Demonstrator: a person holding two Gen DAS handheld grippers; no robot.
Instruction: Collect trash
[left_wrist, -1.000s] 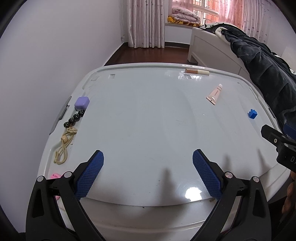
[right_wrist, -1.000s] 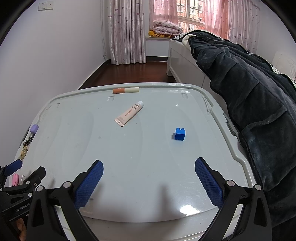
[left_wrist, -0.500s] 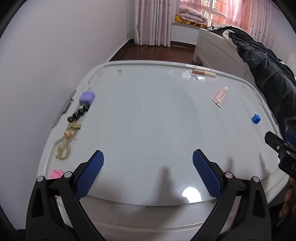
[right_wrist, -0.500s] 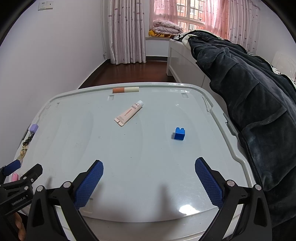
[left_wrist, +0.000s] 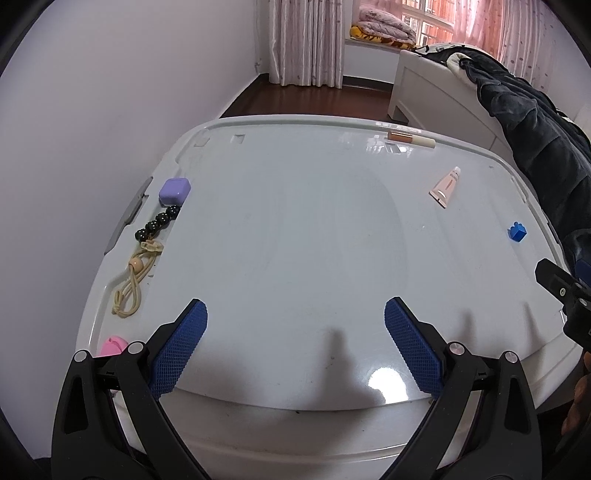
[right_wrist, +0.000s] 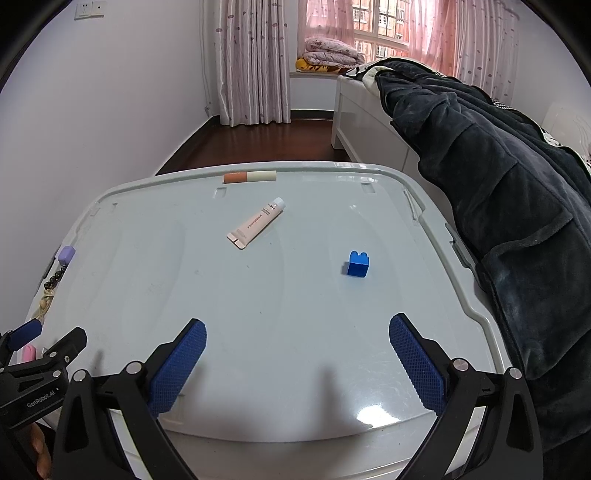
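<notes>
A white plastic lid (left_wrist: 295, 236) (right_wrist: 288, 302) serves as the work surface. On it lie a pink tube (left_wrist: 446, 181) (right_wrist: 256, 222), a blue toy brick (left_wrist: 516, 232) (right_wrist: 358, 263) and an orange-and-cream stick (left_wrist: 411, 138) (right_wrist: 249, 177) at the far rim. Along the left rim sit a purple case (left_wrist: 174, 190) (right_wrist: 66, 254), dark beads (left_wrist: 158, 222), a beige cord (left_wrist: 135, 282) and a pink item (left_wrist: 112, 345). My left gripper (left_wrist: 294, 345) hangs open over the near edge with nothing in it. My right gripper (right_wrist: 297, 363) is open too, short of the brick.
A bed with a dark quilt (right_wrist: 491, 192) presses against the lid's right side. A white wall (left_wrist: 92, 129) runs close on the left. Dark wooden floor (right_wrist: 258, 142) and curtains (right_wrist: 253, 62) lie beyond the far rim.
The left gripper has drawn back and turned slightly, so the lid's items sit further right and lower in its view. The right gripper has barely moved. Both stay open.
</notes>
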